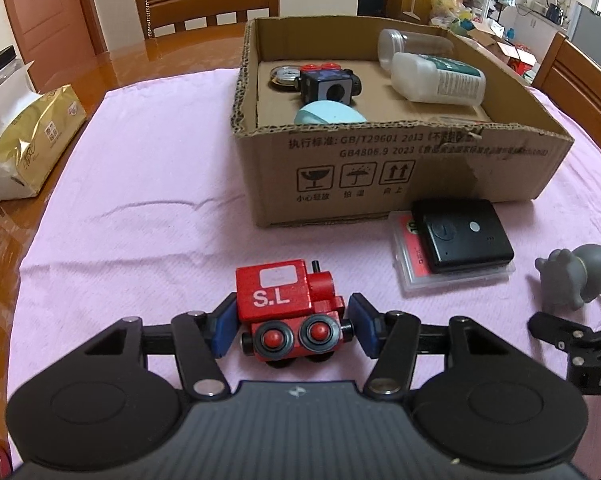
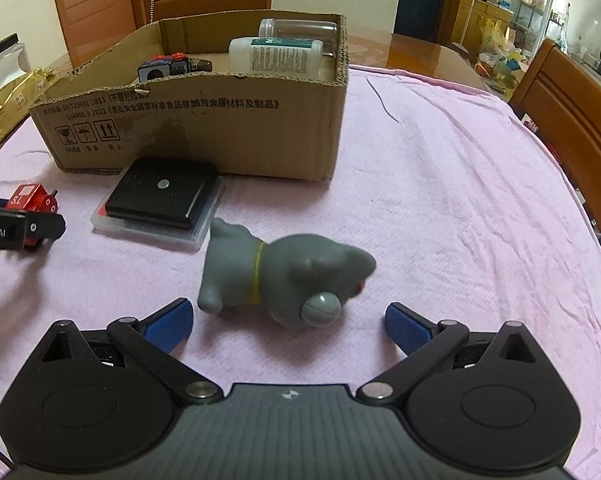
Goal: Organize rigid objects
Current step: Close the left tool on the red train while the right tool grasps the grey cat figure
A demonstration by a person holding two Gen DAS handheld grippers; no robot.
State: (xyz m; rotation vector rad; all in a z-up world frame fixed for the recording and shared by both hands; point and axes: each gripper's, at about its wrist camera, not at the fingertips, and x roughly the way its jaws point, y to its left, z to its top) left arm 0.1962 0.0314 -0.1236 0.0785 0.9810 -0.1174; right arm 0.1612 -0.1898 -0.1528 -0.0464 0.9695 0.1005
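A red toy train marked "S.L" stands on the pink cloth, and my left gripper is shut on it, a blue pad against each side. The right wrist view shows that train at the far left. A grey toy dog lies on its side just past my right gripper, which is open, its blue pads wide of the dog and not touching it. The cardboard box stands beyond, holding a white bottle, a clear jar and a black cube toy.
A black device rests on a clear flat case against the box's front wall. A gold tissue pack lies at the cloth's left edge. Wooden chairs stand behind and to the right of the table.
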